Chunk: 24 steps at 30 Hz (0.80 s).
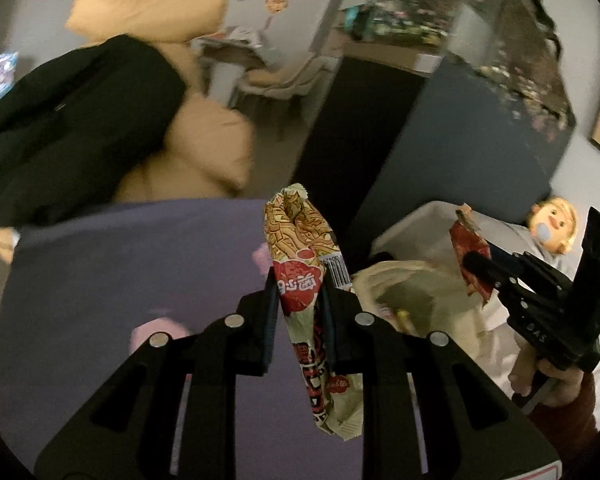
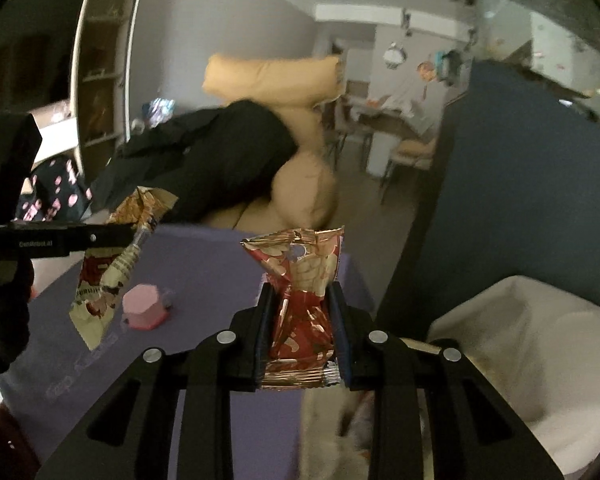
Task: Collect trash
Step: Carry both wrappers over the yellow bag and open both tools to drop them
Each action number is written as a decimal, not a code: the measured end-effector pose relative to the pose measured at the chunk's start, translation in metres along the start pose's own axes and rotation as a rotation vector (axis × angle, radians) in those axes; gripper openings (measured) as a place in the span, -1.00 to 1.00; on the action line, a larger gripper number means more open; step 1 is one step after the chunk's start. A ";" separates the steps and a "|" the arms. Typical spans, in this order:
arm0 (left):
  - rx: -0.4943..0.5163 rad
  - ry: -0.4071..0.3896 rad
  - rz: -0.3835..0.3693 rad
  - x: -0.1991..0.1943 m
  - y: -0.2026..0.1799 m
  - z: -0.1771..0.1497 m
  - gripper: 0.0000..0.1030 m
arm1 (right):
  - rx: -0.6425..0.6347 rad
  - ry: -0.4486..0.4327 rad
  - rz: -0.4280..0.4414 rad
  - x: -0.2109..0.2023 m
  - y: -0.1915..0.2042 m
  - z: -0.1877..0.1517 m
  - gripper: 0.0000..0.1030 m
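My left gripper [image 1: 299,280] is shut on a cream and red snack wrapper [image 1: 300,248], held above the purple table [image 1: 100,280]. The same wrapper [image 2: 112,264] and left gripper [image 2: 134,236] show at the left of the right wrist view. My right gripper [image 2: 302,292] is shut on a red snack wrapper [image 2: 304,300], held over the table's right edge. In the left wrist view the right gripper [image 1: 470,262] holds that red wrapper [image 1: 470,256] above a white-lined trash bin [image 1: 420,280]. The bin [image 2: 520,340] also lies at the lower right of the right wrist view.
A pink cup-like object [image 2: 144,306] stands on the purple table [image 2: 220,264]. A doll [image 1: 552,224] lies right of the bin. A tan sofa with a black coat [image 2: 220,152] is behind the table. A dark blue panel [image 2: 520,180] stands at the right.
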<state>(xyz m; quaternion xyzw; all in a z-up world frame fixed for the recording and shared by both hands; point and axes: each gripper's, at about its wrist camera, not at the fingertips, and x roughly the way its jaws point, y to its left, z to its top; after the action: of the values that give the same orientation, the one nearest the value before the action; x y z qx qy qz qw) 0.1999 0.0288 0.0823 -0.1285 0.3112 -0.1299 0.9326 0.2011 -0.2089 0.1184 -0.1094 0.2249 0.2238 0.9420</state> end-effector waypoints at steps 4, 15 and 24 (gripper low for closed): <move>0.048 -0.001 -0.044 0.016 -0.041 0.008 -0.66 | 0.040 -0.038 -0.048 -0.022 -0.036 -0.003 -0.48; 0.148 0.056 -0.124 0.078 -0.134 0.006 -0.66 | 0.154 -0.092 -0.137 -0.054 -0.112 -0.036 -0.48; 0.199 0.115 -0.140 0.127 -0.167 -0.013 -0.66 | 0.214 -0.080 -0.166 -0.051 -0.141 -0.062 -0.47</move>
<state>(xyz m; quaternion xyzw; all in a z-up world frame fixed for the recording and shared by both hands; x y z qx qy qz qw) 0.2627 -0.1701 0.0569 -0.0493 0.3399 -0.2318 0.9101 0.2031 -0.3705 0.1031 -0.0176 0.2002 0.1240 0.9717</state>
